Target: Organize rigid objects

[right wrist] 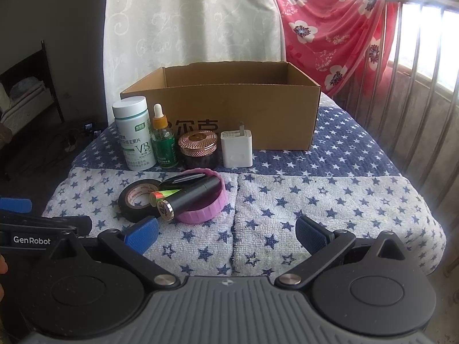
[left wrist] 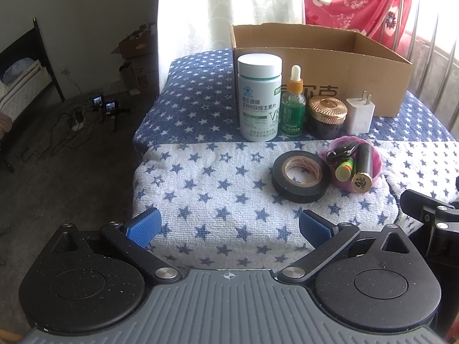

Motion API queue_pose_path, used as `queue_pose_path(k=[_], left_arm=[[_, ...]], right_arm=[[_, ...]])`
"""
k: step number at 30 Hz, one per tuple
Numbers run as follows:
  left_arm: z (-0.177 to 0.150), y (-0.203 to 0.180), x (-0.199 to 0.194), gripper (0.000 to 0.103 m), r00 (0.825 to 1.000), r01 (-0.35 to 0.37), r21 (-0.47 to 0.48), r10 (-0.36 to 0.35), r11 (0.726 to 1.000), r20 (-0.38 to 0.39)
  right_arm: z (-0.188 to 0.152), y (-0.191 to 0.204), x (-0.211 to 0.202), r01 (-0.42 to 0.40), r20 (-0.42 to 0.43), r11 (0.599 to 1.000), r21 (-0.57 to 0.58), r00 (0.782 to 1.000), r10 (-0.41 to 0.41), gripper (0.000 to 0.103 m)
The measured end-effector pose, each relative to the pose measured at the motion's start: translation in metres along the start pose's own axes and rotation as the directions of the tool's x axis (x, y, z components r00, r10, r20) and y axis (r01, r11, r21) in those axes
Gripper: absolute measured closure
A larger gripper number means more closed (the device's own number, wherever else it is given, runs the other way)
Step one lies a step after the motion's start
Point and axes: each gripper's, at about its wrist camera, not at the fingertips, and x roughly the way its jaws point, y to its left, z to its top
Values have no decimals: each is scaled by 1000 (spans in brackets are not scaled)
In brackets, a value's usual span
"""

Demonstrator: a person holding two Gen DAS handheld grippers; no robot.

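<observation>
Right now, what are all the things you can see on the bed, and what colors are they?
cardboard box: one, brown, open, at back
vitamin bottle: one, white, leftmost in row
dropper bottle: one, green, beside it
jar: one, dark, gold lid
charger plug: one, white, row's right end
tape roll: one, black, in front
pink lid: one, holding lipstick tube and other small items
left gripper: open, empty
right gripper: open, empty

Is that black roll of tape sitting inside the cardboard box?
No, the black tape roll lies on the star-patterned towel, in front of the cardboard box and beside the pink lid.
</observation>
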Motion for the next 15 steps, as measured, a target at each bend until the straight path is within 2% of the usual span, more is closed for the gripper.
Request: queue_pose_path(k=[15], left_arm=[[0, 1, -1, 0, 1000, -2, 1, 2, 1000, 3]], right_arm=[[0, -1, -2, 4, 4, 1000, 0, 1000, -4, 0]])
